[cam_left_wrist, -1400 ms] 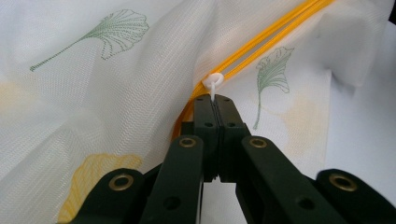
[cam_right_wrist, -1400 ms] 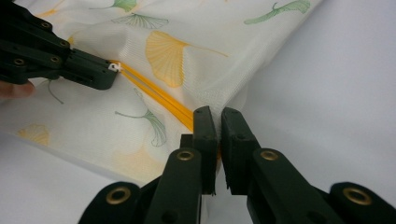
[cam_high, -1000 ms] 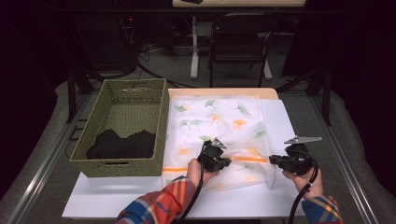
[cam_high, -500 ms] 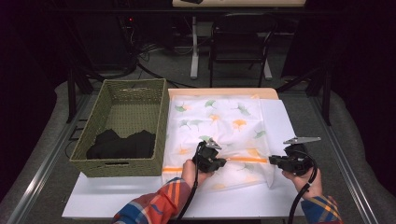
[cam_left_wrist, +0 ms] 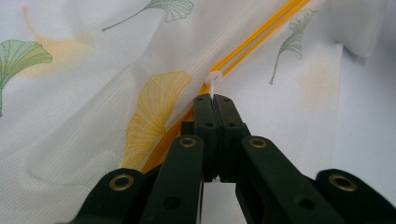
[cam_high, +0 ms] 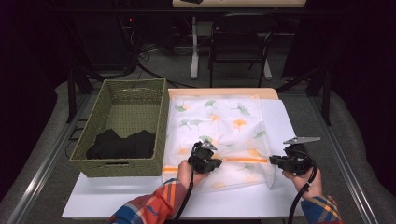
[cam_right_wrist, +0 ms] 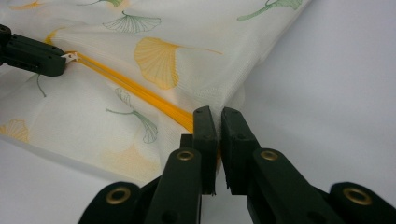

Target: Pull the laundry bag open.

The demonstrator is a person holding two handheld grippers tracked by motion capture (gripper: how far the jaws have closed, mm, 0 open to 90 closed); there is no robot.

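White table sheet (cam_high: 140, 198), dark room

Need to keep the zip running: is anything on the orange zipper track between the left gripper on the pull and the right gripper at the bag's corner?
Nothing visible. The zipper lies bare from the left gripper, shut on the white pull, to the right gripper pinching the mesh bag corner.

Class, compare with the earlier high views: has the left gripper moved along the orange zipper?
Yes. The left gripper has slid left along the orange zipper, nearer the wicker basket.
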